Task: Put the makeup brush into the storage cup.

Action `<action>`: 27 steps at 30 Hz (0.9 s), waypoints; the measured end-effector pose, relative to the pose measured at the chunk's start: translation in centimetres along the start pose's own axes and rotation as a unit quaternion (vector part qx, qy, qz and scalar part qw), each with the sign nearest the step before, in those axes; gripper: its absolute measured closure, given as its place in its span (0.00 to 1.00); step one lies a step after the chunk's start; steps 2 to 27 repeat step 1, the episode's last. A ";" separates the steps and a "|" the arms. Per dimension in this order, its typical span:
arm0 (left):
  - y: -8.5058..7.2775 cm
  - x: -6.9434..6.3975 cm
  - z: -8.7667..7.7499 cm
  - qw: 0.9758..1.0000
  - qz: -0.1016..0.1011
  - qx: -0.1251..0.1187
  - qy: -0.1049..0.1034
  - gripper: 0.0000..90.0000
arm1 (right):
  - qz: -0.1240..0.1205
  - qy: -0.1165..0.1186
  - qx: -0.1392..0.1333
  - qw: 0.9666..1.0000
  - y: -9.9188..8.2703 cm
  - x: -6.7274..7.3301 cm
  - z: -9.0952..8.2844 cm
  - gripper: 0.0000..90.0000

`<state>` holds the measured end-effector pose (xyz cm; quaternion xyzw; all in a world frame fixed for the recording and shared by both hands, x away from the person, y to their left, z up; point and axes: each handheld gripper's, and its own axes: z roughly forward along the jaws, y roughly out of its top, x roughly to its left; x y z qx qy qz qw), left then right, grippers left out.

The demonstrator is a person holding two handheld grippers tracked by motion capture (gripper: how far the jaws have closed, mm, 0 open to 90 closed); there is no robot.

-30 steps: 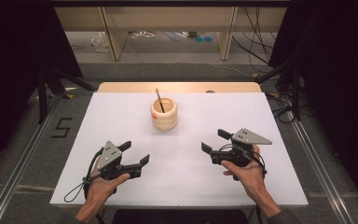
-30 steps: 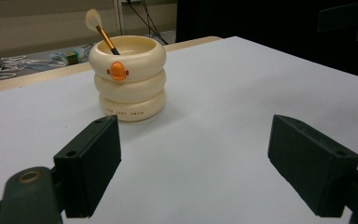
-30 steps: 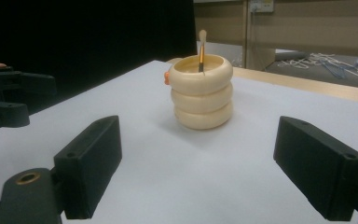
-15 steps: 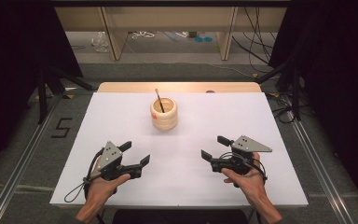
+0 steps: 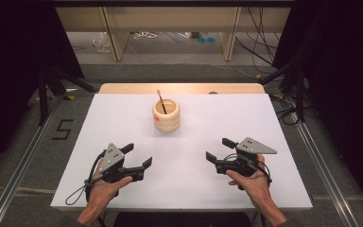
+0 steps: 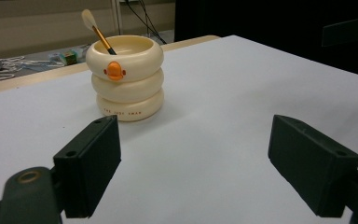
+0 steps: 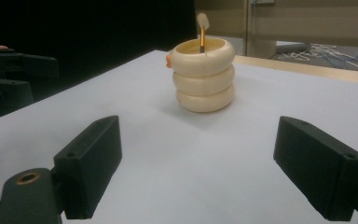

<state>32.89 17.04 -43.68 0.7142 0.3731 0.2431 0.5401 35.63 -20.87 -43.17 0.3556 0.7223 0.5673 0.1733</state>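
Note:
A cream ringed pot (image 5: 166,115) with an orange knob stands upright on the white table (image 5: 123,123), toward the far middle. A brush (image 5: 160,100) leans inside it, tip up. The same pot (image 6: 125,78) and brush (image 6: 98,31) appear ahead in the left gripper view, and the pot (image 7: 205,74) and brush (image 7: 202,31) in the right gripper view. My left gripper (image 5: 137,155) rests near the front left, open and empty. My right gripper (image 5: 219,150) sits near the front right, open and empty. Both point toward the pot from well short of it.
A wooden strip (image 5: 179,88) runs along the table's far edge. Beyond it, cables (image 5: 146,35) lie on the floor beside wooden legs. Metal rails (image 5: 19,165) flank the table on both sides. A floor mark "5" (image 5: 62,128) sits at left.
The right gripper has drawn back slightly toward the front edge and lowered. The left gripper and the pot have not moved.

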 end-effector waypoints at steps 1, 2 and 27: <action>0.0 0.0 0.0 1.000 0.000 0.000 0.000 0.18 | -0.001 0.003 -0.002 1.000 0.0 0.0 0.0 0.18; 0.0 0.0 0.0 1.000 0.000 0.000 0.000 0.18 | -0.001 0.003 -0.002 1.000 0.0 0.0 0.0 0.18; 0.0 0.0 0.0 1.000 0.000 0.000 0.000 0.18 | -0.001 0.003 -0.002 1.000 0.0 0.0 0.0 0.18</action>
